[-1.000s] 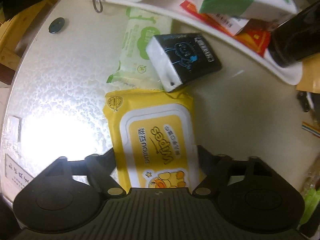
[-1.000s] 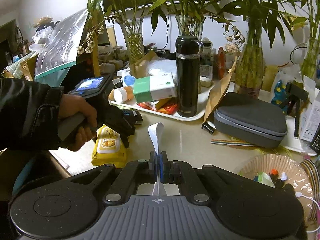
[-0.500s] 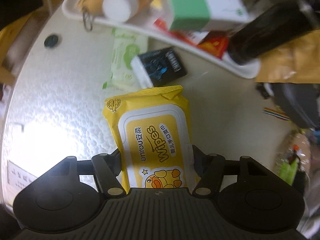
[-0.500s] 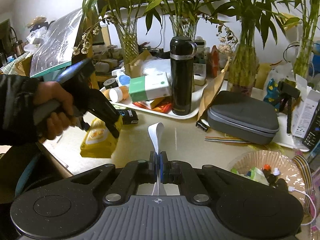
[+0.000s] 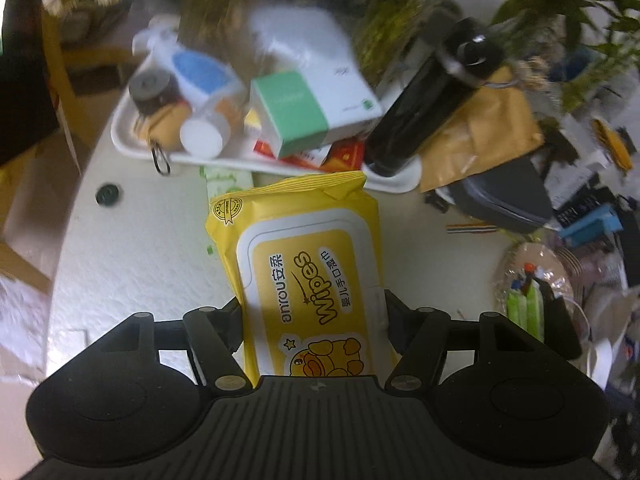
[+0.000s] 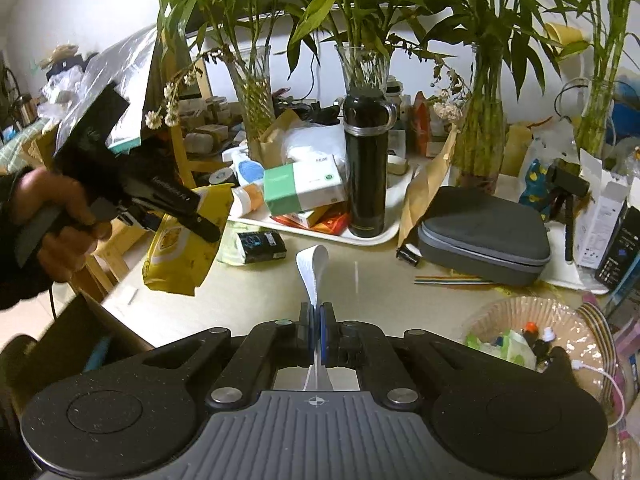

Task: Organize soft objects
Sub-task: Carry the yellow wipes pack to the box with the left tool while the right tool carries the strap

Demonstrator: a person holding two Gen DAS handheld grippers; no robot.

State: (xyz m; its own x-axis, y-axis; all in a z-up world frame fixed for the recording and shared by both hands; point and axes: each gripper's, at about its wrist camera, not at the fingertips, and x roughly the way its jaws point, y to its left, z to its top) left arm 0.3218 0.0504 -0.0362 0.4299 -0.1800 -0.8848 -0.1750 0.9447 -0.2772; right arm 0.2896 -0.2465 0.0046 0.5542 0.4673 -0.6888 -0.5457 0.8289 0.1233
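Observation:
A yellow pack of wet wipes with a duck print hangs clear of the white table. My left gripper is shut on its two long sides. The right wrist view shows the same yellow pack tilted in the air at the left, with my left gripper held by a hand in a dark sleeve. A pale green wipes pack and a black tissue pack lie on the table in front of the tray. My right gripper is shut on a thin white strip that curls upward.
A white tray holds a green-and-white box, bottles and a tall black flask. A grey zip case lies to the right, a wrapped basket of small items nearer. Glass vases with plants line the back.
The left gripper has lifted the yellow pack off the table and tilted, so the tray and flask now show beyond it. The right gripper rose slightly, still pinching the white strip.

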